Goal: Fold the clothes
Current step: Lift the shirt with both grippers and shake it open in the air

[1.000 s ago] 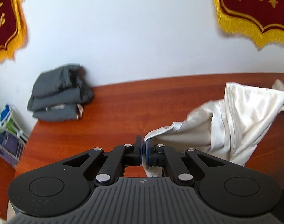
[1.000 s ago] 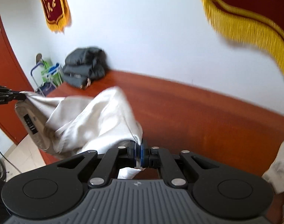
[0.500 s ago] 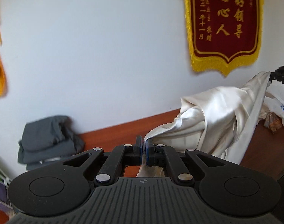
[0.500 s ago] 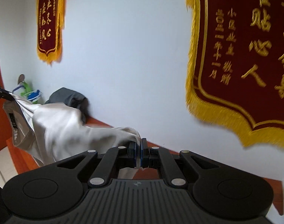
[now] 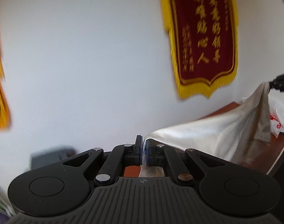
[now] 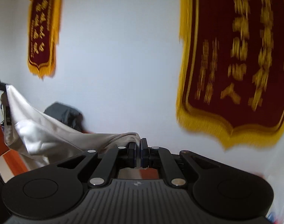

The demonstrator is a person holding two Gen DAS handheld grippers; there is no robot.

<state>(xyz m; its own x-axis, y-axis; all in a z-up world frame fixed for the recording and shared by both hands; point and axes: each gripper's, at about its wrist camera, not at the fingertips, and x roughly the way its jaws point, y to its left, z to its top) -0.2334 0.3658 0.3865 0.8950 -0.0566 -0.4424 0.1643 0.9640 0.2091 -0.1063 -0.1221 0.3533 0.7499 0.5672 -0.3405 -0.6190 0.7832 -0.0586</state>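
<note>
Wall (image 5: 85,56), pale, is hung with fringed maroon banners (image 6: 239,56) (script blurred). Cream garment (image 5: 207,136) is held aloft and stretched between both tools, above a red-brown table (image 5: 224,108) seen at 3 o'clock. Grey folded clothes (image 6: 67,113) are noted at 9 o'clock. Left gripper (image 5: 143,152) is clamped on one garment corner; right gripper (image 6: 138,153) is clamped on the other.
</note>
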